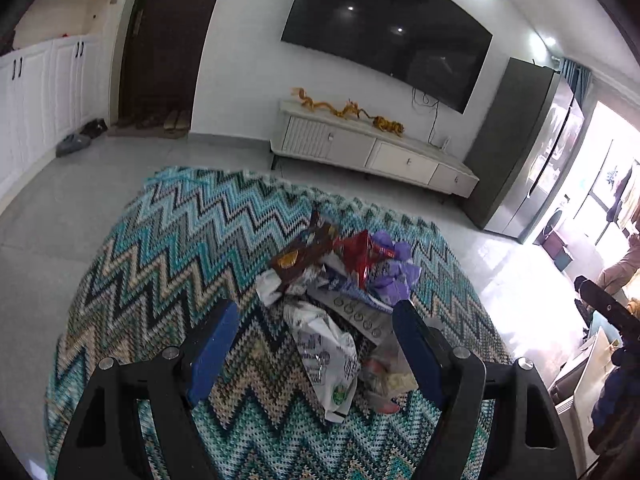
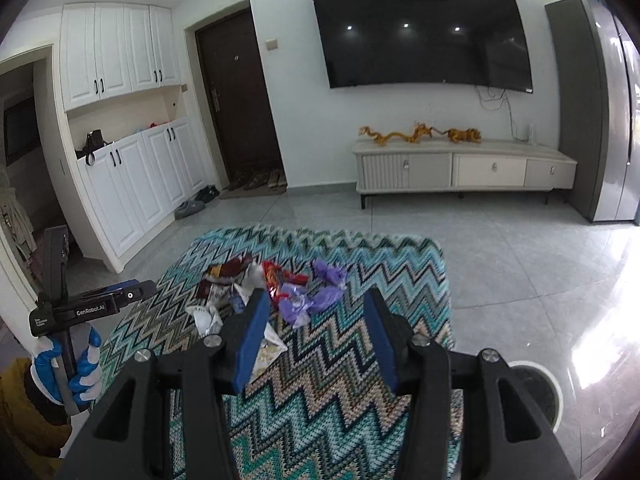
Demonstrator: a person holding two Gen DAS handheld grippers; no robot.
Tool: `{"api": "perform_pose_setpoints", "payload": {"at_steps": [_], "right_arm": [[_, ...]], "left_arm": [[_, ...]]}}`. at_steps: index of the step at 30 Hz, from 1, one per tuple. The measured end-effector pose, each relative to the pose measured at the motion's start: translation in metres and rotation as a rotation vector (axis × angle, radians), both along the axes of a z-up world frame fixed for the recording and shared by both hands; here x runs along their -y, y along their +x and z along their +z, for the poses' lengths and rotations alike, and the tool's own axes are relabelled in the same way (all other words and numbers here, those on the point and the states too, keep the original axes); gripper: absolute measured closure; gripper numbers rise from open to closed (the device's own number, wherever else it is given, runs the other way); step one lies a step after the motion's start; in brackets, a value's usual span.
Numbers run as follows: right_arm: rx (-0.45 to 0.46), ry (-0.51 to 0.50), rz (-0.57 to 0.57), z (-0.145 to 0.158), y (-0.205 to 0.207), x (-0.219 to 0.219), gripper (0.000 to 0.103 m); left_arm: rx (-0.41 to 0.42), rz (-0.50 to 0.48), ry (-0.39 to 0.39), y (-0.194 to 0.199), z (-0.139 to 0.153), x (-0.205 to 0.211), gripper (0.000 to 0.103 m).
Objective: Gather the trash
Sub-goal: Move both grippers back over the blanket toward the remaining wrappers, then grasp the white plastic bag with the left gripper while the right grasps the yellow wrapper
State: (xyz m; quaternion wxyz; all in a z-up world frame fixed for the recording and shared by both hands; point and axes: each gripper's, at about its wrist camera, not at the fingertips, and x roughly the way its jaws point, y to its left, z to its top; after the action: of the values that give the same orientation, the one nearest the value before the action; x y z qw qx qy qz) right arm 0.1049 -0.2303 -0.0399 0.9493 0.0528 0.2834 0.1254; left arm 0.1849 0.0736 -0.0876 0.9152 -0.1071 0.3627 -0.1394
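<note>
A pile of trash lies on a zigzag-patterned rug (image 1: pixel 168 248): a brown snack wrapper (image 1: pixel 304 252), a red wrapper (image 1: pixel 360 256), crumpled purple plastic (image 1: pixel 394 276) and a white plastic bag (image 1: pixel 328 356). My left gripper (image 1: pixel 316 324) is open and empty, its blue pads on either side of the white bag, above it. My right gripper (image 2: pixel 314 312) is open and empty, hovering over the rug (image 2: pixel 360 280) just short of the purple plastic (image 2: pixel 320 300) and red wrapper (image 2: pixel 280 280). The left gripper also shows at the left of the right wrist view (image 2: pixel 116 296).
A round white-rimmed bin (image 2: pixel 548 392) stands on the tiled floor right of the rug. A TV cabinet (image 2: pixel 460 168) lines the far wall under a wall TV. White cupboards (image 2: pixel 132 184) and shoes by the door are at the left. A fridge (image 1: pixel 536 160) stands right.
</note>
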Motion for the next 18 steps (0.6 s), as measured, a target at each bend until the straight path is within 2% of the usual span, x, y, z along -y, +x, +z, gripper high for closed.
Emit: {"api": "perform_pose_setpoints", "payload": {"at_steps": [3,10,18], "right_arm": [[-0.082,0.012,0.038,-0.029,0.019,-0.009,0.056],[-0.217,0.069,0.129,-0.078,0.046,-0.028,0.056],[-0.333,0.086,0.232,-0.116,0.063,-0.061,0.053]], "left_arm": [[-0.067,-0.012,-0.004,0.008,-0.025,0.011,0.025],[-0.132,-0.014,-0.014,0.025,-0.051,0.022,0.026],[-0.220,-0.028,-0.066,0.044,-0.081,0.019,0.042]]}}
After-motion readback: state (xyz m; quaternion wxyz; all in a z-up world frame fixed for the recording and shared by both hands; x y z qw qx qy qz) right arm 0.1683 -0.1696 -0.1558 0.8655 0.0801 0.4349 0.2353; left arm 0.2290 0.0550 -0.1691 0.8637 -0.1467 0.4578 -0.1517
